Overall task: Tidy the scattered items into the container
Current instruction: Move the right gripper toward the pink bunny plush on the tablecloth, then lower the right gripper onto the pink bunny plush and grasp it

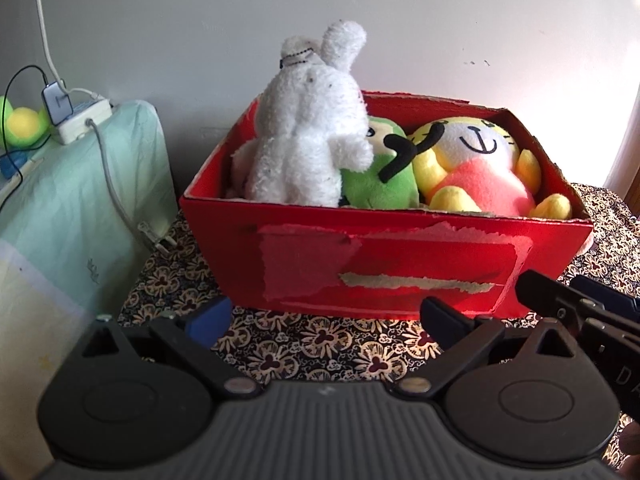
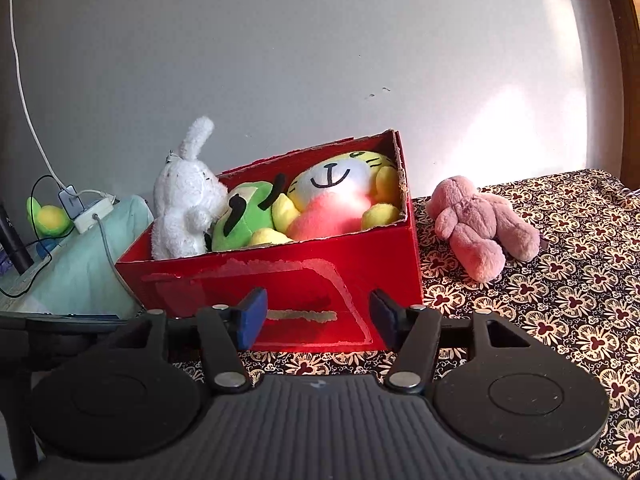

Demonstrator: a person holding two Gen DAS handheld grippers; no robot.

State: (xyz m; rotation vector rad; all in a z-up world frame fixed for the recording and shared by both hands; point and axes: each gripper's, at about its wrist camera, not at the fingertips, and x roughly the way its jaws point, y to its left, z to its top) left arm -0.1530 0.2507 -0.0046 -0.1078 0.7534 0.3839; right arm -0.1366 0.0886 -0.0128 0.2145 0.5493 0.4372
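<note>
Both claws are empty with their fingers apart: the left claw [image 1: 322, 316] hangs low before the near wall of the red box [image 1: 384, 264], and the right claw [image 2: 318, 314] does the same from a spot further toward 3 o'clock, its tip showing at 4 o'clock in the left view. Beyond them the box stands on the patterned table [image 2: 560, 304] and is already well filled: a white rabbit [image 1: 308, 132] stands upright at its 9 o'clock end, a green toy [image 1: 376, 176] is wedged in the middle, and a yellow tiger [image 1: 476, 168] lies at the 3 o'clock end. One item is left, as far as I can judge: a pink bear [image 2: 484, 224] on the table just beside the box's 3 o'clock wall, seen only from the right wrist. The right claw looks the nearer one to fetch it
</note>
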